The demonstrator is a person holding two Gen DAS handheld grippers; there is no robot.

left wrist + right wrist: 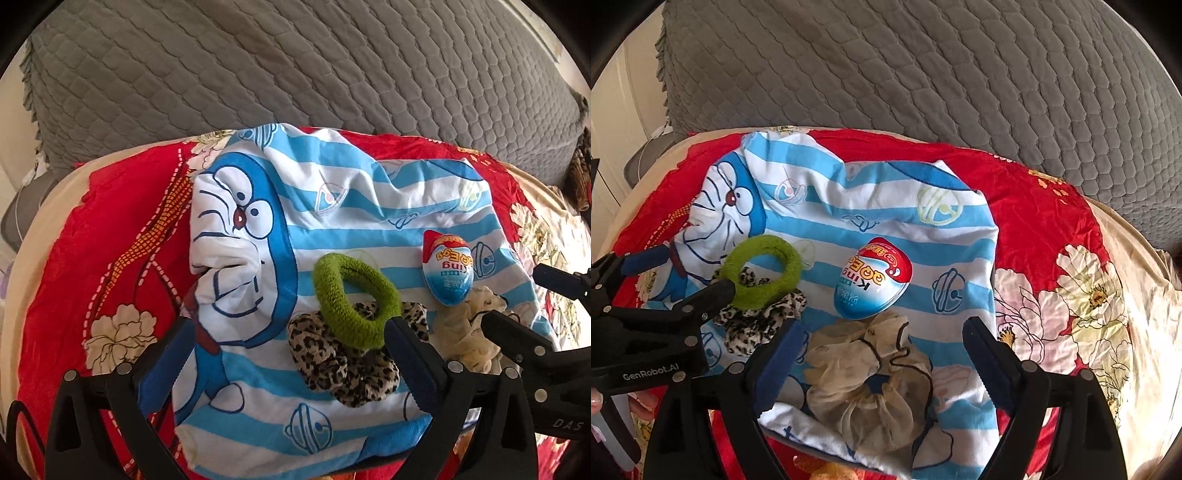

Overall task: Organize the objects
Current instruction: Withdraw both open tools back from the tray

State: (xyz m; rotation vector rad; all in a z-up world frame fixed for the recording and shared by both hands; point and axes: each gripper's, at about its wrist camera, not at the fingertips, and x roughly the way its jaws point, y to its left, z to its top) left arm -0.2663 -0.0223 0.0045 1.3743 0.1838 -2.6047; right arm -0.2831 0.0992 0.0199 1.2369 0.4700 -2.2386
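A blue-and-white striped cartoon cloth [332,229] [886,229] lies on a red flowered sheet. On it rest a green hair tie [354,299] [762,271], a leopard scrunchie [343,369] [757,328], a red, white and blue egg-shaped toy [448,267] [873,280] and a cream scrunchie [465,332] [871,380]. My left gripper [288,354] [700,269] is open. Its right finger sits beside the green tie, and the leopard scrunchie lies between its fingers. My right gripper [886,350] [513,295] is open, hanging over the cream scrunchie without pressing it.
The red flowered sheet [110,258] [1052,240] covers a rounded cushion. A grey quilted cover [295,66] [923,74] rises behind it. A person's fingers [596,400] show at the lower left of the right wrist view.
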